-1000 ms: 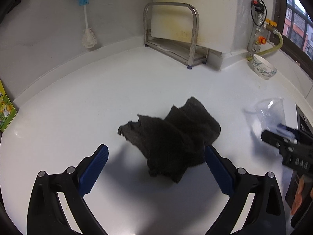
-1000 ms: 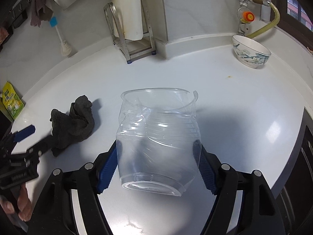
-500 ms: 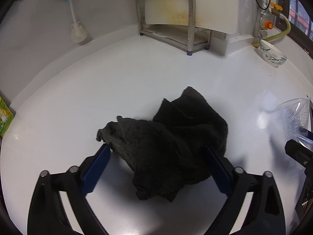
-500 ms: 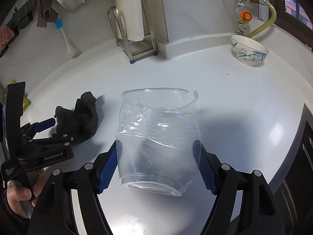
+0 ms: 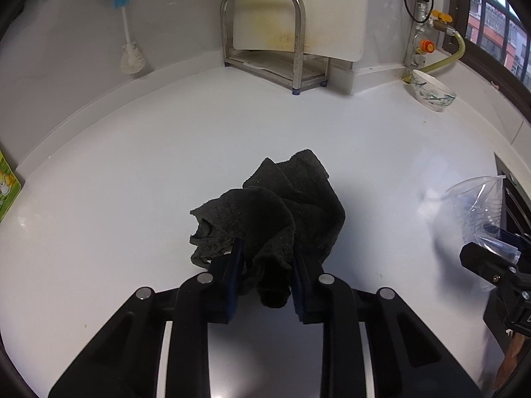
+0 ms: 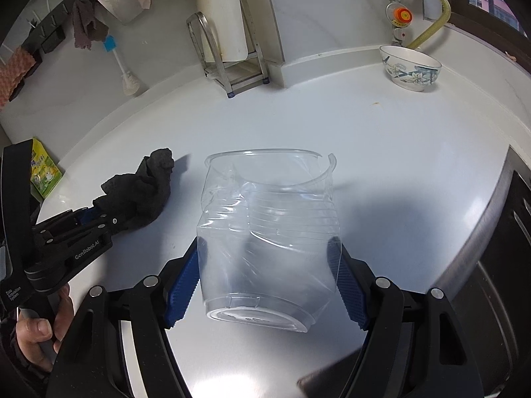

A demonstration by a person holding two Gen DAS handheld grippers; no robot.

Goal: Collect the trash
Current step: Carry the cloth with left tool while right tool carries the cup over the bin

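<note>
A dark grey rag (image 5: 285,212) lies crumpled on the white counter (image 5: 132,165). My left gripper (image 5: 265,258) is shut on the rag's near end, which bunches between the blue pads. It also shows in the right wrist view (image 6: 96,219), with the rag (image 6: 142,189) at the left. My right gripper (image 6: 268,265) is shut on a crushed clear plastic cup (image 6: 268,229), held mouth forward above the counter. The cup also shows in the left wrist view (image 5: 481,205) at the right edge.
A steel rack (image 5: 265,36) with a cutting board stands at the back wall. A patterned bowl (image 6: 411,66) sits at the back right below a gas valve. A brush (image 5: 129,56) leans at the back left. A green packet (image 6: 43,172) stands at the left. A dark stove edge (image 6: 511,219) runs along the right.
My left gripper moved forward over the rag and shut on it. The rag is bunched up higher. My right gripper still holds the cup.
</note>
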